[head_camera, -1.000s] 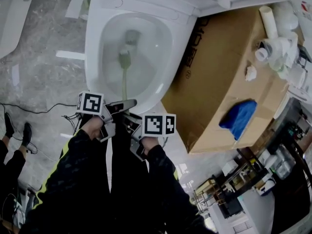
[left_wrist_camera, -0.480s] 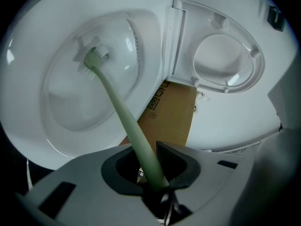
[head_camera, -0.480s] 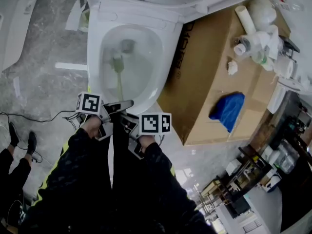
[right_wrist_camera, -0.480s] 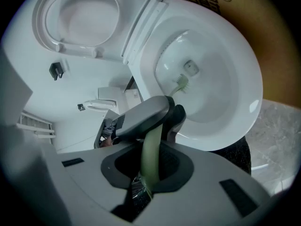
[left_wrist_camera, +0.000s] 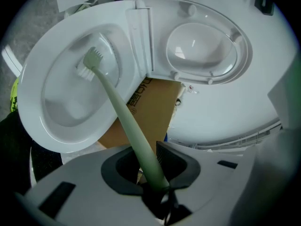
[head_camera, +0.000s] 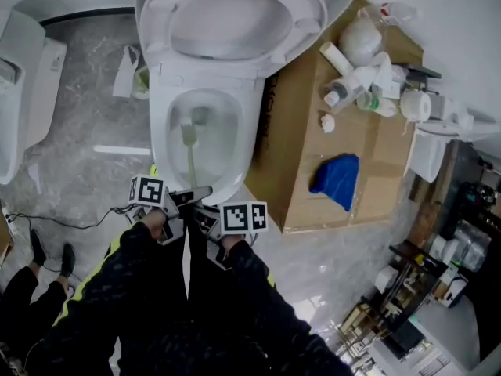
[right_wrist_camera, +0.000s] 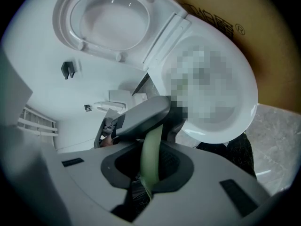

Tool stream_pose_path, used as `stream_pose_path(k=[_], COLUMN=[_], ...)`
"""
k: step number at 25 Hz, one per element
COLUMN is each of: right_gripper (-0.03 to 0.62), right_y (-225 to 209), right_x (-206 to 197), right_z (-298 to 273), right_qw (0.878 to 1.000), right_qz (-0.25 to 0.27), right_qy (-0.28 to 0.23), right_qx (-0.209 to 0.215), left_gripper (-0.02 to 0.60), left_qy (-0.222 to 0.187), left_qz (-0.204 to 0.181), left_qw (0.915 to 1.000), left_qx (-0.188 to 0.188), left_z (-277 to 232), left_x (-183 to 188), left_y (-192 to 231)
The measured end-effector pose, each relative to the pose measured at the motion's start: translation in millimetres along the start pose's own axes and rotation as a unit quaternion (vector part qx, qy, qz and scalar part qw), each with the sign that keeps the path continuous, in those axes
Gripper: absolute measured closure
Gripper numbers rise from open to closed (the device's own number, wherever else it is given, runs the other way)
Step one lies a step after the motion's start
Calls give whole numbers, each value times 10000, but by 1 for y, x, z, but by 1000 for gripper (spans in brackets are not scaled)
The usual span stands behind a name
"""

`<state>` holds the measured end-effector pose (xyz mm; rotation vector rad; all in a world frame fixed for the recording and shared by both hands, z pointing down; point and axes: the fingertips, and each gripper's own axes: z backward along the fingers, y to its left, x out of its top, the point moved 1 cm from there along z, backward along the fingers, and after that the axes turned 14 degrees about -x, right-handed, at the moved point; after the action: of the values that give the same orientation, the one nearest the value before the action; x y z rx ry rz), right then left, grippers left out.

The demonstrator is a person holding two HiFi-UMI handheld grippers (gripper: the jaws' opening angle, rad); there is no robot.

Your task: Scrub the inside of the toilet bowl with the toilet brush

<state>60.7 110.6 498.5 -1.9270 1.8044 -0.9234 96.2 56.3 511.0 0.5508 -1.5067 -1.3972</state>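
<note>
Inside white ceramic toilet bowl [head_camera: 160, 143]: pale green plastic toilet brush [head_camera: 189, 135]; left gripper [head_camera: 192, 196], right gripper [head_camera: 205, 210] both clenched on its handle; I'd press bristles hard, sweeping round the walls.

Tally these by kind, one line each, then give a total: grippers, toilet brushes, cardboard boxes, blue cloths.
Grippers: 2, the left gripper and the right gripper, both shut on the brush handle
Toilet brush: 1
Cardboard box: 1
Blue cloth: 1
Total: 5
</note>
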Motion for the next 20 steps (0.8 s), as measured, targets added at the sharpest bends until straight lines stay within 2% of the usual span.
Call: stream_pose_path(k=[5,20], right_gripper=[540,540], right_y=[33,104], right_x=[-9,-38], right_z=[29,107], right_qw=[9998,9960], right_qz=[32,377], right_qy=[-189,-726], right_qx=[109,368], left_gripper=[491,491], left_qy=[203,635], left_qz=[-29,-521], left_qw=[9998,9966], left_qx=[-51,-88], left_z=[-4,-19], left_x=[-15,-61], left_y=[-46,-150])
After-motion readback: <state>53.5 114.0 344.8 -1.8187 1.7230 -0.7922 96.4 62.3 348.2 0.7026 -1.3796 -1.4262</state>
